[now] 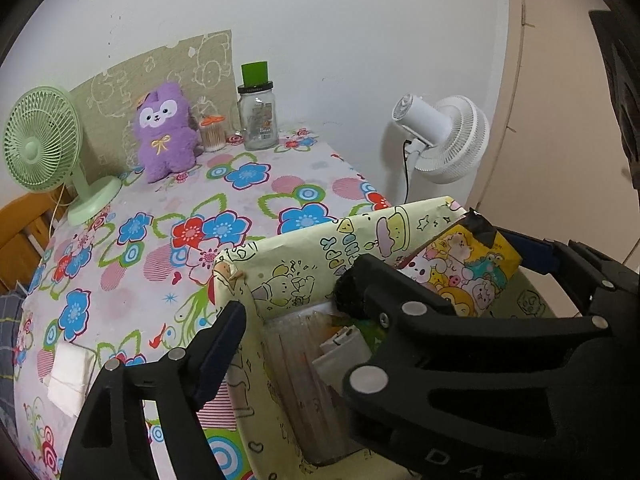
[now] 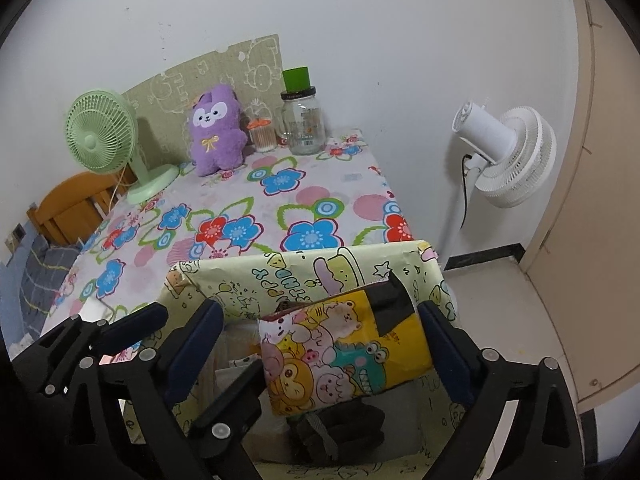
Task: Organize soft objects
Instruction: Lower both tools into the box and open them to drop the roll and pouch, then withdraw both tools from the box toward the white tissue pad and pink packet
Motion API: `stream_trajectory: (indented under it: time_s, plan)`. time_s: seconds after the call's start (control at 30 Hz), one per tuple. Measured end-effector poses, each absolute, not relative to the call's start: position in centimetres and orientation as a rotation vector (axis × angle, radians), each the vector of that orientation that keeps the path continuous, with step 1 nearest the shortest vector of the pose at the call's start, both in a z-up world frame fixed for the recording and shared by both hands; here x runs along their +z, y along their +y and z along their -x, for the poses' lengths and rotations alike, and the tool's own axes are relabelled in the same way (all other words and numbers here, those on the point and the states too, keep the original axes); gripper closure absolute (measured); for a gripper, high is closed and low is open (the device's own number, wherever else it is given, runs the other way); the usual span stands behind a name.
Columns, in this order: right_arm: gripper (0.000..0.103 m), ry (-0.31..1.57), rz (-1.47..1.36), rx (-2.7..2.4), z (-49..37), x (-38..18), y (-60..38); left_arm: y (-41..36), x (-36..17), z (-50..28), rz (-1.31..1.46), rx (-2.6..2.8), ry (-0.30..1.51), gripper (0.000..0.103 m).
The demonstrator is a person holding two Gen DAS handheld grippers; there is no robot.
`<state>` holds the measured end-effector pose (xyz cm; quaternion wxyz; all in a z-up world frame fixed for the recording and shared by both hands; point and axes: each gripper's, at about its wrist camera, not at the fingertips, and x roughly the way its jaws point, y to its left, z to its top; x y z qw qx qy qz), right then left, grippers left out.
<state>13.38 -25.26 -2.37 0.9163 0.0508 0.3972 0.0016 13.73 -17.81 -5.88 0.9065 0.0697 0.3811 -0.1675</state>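
Observation:
A pale yellow cartoon-print box (image 1: 304, 264) (image 2: 304, 276) stands open at the near right edge of the flowered table. A yellow cartoon-animal pouch (image 2: 344, 356) (image 1: 468, 272) is tilted over the box opening, between the wide-open fingers of my right gripper (image 2: 320, 344). Whether a finger touches it I cannot tell. My left gripper (image 1: 296, 304) is open, straddling the box's left wall, one finger outside and one inside. The left gripper also shows in the right wrist view (image 2: 172, 320). A purple plush toy (image 1: 166, 132) (image 2: 216, 136) sits at the table's far side.
A green desk fan (image 1: 44, 148) (image 2: 108, 140) stands at the far left. A glass jar (image 1: 258, 118) (image 2: 304, 120) and a cotton-swab tub (image 1: 212, 134) stand by the plush. A white floor fan (image 1: 444, 136) (image 2: 508, 156) stands off the table's right. White tissue (image 1: 70, 376) lies near left. The box holds flat items (image 1: 340, 352).

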Motion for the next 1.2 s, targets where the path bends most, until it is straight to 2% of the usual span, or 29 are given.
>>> stream_trajectory:
  time_s: [0.17,0.53,1.2]
  plan:
    - [0.005,0.794,-0.089,-0.008,-12.3,-1.6,-24.8,-17.2,-5.2,-12.8,-0.141,-0.345,0.755,0.016]
    - [0.005,0.749,-0.051,0.003,-10.5,0.0,-22.5,-15.0,-3.6,-10.8,-0.125,-0.323,0.705,0.014]
    - [0.005,0.671,-0.073,-0.027,-6.1,4.1,-19.8,-12.1,0.2,-6.2,-0.121,-0.315,0.603,0.014]
